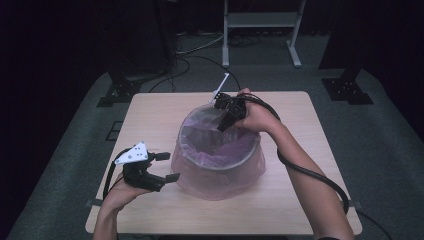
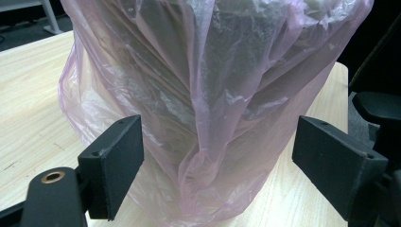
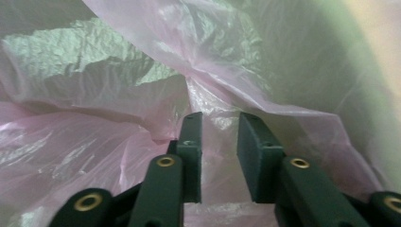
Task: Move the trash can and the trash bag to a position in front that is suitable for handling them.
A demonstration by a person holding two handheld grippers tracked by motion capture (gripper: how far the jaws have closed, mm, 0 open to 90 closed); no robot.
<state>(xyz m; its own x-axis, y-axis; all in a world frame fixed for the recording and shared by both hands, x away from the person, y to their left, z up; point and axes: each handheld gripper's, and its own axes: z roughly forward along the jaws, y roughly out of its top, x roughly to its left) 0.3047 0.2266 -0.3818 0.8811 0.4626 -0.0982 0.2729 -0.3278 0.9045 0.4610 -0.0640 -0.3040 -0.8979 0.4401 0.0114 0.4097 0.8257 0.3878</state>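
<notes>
Your bin (image 1: 218,160) stands mid-table (image 1: 150,115), a bag (image 1: 250,172) draped over it; left gripper (image 1: 162,167) beside its left, right gripper (image 1: 221,125) inside its far rim.

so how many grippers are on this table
2. The left gripper hovers open at the near left, beside the pink plastic bag-lined round bin. The right gripper reaches down into the bin's far rim.
</notes>
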